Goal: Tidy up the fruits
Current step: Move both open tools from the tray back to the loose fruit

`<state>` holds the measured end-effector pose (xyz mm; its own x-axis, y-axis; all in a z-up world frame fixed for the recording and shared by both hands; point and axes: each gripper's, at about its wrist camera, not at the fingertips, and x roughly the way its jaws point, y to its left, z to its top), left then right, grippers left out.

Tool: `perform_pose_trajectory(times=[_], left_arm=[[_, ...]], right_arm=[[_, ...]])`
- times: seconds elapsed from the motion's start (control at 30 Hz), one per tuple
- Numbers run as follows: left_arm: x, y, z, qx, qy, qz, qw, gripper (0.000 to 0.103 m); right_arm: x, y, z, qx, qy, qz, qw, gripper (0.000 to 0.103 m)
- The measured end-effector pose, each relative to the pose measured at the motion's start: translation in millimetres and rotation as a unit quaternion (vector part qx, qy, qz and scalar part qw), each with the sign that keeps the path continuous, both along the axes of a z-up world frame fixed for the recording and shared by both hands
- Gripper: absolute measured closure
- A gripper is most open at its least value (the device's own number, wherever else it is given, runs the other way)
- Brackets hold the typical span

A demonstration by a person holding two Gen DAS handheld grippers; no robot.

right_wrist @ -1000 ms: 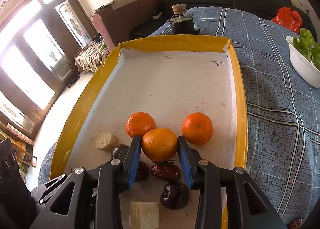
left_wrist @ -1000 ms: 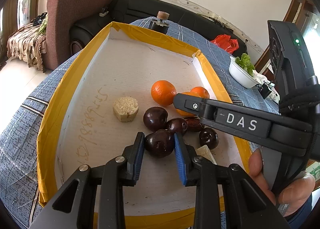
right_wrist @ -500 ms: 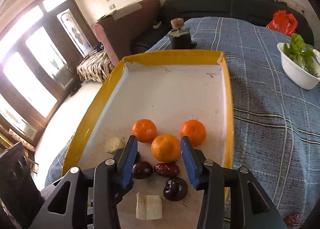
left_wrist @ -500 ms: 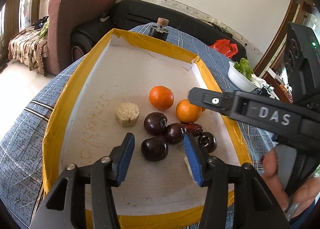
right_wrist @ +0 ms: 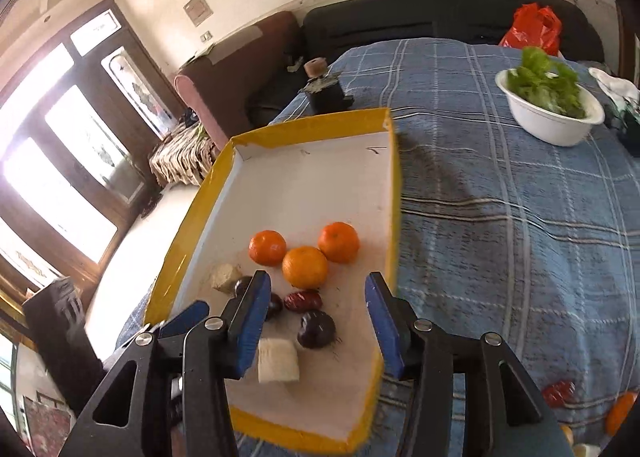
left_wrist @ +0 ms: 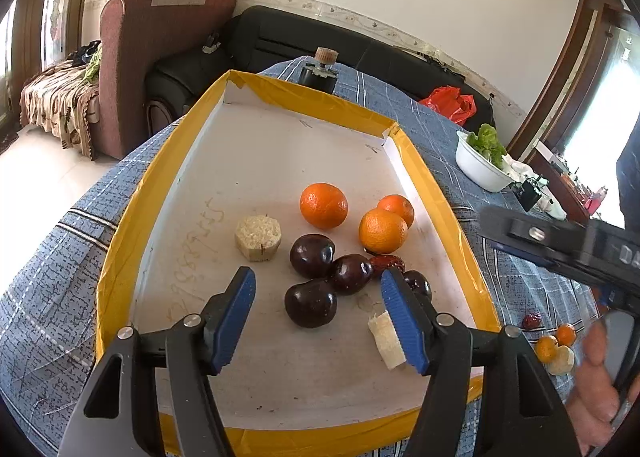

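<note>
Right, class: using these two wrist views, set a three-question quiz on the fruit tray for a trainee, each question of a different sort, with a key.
1. Multiple choice: how many oranges lie inside the yellow-rimmed tray? A two; B three; C five.
2. True or false: the left gripper is shut on a dark plum.
3. Fill in: the white bowl on the blue checked cloth holds green ____.

Key:
1. B.
2. False: its jaws stand open above the tray, empty. The right gripper is also open.
3. Leaves, probably lettuce.
</note>
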<state>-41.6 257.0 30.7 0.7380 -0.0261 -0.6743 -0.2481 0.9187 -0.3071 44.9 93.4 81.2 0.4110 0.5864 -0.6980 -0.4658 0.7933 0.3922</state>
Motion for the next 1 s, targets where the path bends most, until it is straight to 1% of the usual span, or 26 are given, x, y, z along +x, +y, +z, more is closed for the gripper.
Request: perform_pose_trajectory(times=[0.13, 0.3, 0.37, 0.43, 0.53, 0.67, 0.73, 0.8, 0.83, 0.9, 0.93, 0.97, 1.0], left_arm=[[-3, -1, 3, 0.005, -0.008, 0.002, 1.0000, 0.038], [-5, -2, 5, 0.008, -0.016, 0.003, 0.9998, 0.037], [-6, -3, 6, 0.011, -0.020, 0.001, 0.9997, 0.037], [-7, -5, 7, 0.014, -0.024, 0.000, 0.9996, 0.037], [-9, -7, 10, 0.020, -0.033, -0.004, 0.9992, 0.037], [-13, -15, 16, 0.036, -0.052, -0.012, 0.9979, 0.037], [-13, -22, 19, 0.046, -0.059, -0.022, 0.9970, 0.037], [-15, -31, 23, 0.056, -0.065, -0.034, 0.9957, 0.037], [-16, -36, 26, 0.058, -0.067, -0.042, 0.9952, 0.037], [-17, -47, 32, 0.051, -0.067, -0.062, 0.9945, 0.041], [-16, -56, 36, 0.044, -0.067, -0.080, 0.9936, 0.043], [-16, -63, 40, 0.042, -0.067, -0.091, 0.9927, 0.043], [-14, -72, 43, 0.043, -0.065, -0.103, 0.9917, 0.046]], right_arm=[[-17, -36, 6, 0.016, -0.005, -0.010, 1.000, 0.049], [-40, -91, 6, 0.006, -0.030, -0.033, 0.999, 0.049], [-47, -118, 6, 0.001, -0.046, -0.054, 0.998, 0.049], [-50, -141, 5, 0.004, -0.052, -0.073, 0.996, 0.049], [-50, -174, 1, 0.019, -0.046, -0.103, 0.993, 0.049], [-52, -208, -7, 0.032, -0.039, -0.133, 0.990, 0.049], [-50, -217, -9, 0.037, -0.039, -0.145, 0.988, 0.050], [-48, -231, -9, 0.046, -0.039, -0.167, 0.984, 0.053], [-47, -239, -10, 0.052, -0.036, -0.179, 0.982, 0.054], [-46, -251, -14, 0.051, -0.029, -0.200, 0.978, 0.054], [-45, -256, -16, 0.044, -0.026, -0.212, 0.976, 0.054], [-45, -262, -20, 0.034, -0.022, -0.233, 0.972, 0.054], [-44, -265, -22, 0.033, -0.017, -0.242, 0.970, 0.054]])
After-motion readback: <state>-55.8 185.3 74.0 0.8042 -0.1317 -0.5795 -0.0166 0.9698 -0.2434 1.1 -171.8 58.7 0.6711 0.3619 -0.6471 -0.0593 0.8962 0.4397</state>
